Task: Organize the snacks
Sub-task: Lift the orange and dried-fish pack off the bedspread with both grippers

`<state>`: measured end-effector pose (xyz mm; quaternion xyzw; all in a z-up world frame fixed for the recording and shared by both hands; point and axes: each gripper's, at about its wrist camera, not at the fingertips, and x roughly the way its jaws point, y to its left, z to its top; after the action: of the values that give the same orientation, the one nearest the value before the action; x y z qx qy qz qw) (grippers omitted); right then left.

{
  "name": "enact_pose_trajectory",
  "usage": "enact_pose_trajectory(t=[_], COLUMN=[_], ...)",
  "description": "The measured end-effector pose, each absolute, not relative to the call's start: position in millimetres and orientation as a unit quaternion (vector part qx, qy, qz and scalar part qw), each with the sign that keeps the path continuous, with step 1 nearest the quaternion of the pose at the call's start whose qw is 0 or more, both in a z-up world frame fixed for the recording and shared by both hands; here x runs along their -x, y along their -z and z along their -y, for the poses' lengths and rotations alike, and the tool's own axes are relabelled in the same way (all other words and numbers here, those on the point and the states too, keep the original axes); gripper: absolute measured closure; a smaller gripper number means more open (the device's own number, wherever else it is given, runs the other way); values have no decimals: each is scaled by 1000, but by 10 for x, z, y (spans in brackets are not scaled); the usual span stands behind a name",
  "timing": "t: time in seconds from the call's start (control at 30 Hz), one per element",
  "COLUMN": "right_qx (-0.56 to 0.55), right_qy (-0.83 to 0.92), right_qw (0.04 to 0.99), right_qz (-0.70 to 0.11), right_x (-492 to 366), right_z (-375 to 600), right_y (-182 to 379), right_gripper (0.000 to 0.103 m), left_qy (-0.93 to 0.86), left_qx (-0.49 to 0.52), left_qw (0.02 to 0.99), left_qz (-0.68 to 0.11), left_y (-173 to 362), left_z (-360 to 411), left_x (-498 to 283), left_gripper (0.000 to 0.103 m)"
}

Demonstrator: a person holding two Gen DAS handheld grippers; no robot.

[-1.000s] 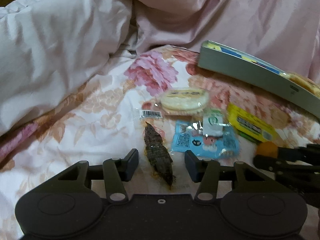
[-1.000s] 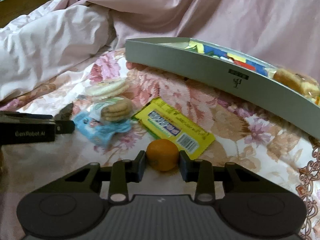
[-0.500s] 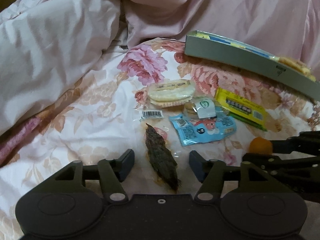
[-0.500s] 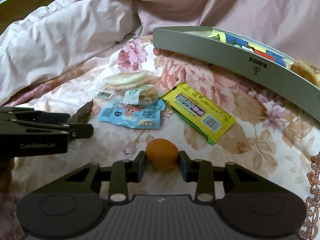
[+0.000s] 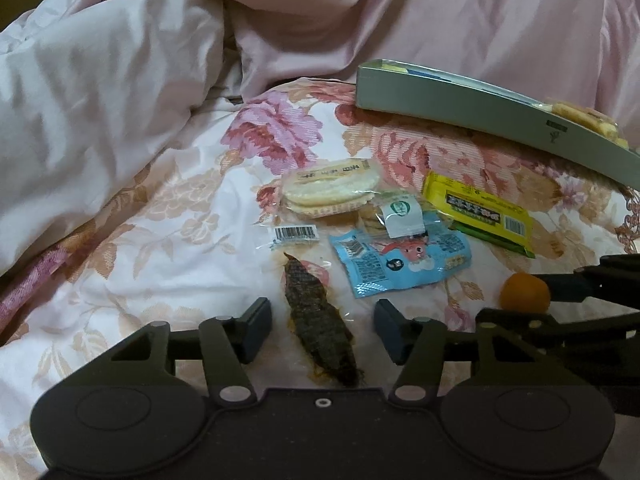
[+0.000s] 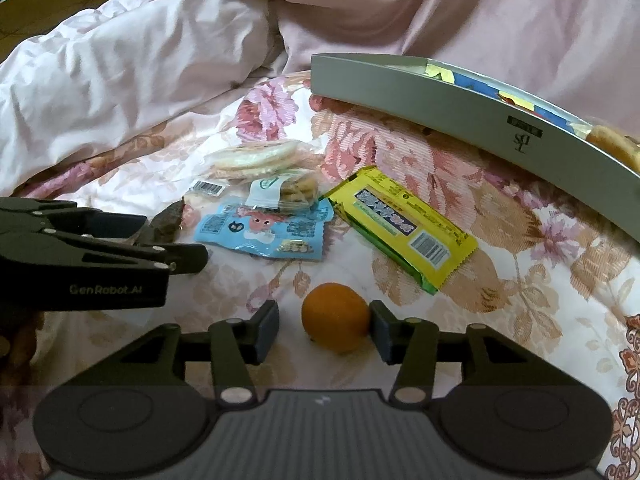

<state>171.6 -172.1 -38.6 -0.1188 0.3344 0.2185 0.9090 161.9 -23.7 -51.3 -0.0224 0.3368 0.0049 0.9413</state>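
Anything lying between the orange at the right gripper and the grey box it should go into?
Yes. The yellow snack packet lies on the bedspread between the orange and the grey box, whose wall faces the right gripper. Lifting over both looks feasible.

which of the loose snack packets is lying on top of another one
The clear cookie packet with the green-and-white label. It overlaps the top edge of the blue packet; the yellow bar lies flat on the bedspread.
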Motion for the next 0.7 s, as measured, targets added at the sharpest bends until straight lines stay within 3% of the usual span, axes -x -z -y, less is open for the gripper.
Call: enact_pose_trajectory(t=[0.17, 0.7], right_qx=[121, 149], right_qy=[-218, -223], right_qw=[911, 914], right_qz=[-328, -305], right_x=[-1701, -1643], right_z=[1698, 1632], right_y=[384, 359], right_gripper=[64, 65], left_qy=[0, -14], left_qx=[30, 121], left_qw=[942, 945], left_qz=[-333, -304], left_y=[510, 513], left_z=[257, 187], left_x=[-1562, -1438], left_gripper=[52, 59])
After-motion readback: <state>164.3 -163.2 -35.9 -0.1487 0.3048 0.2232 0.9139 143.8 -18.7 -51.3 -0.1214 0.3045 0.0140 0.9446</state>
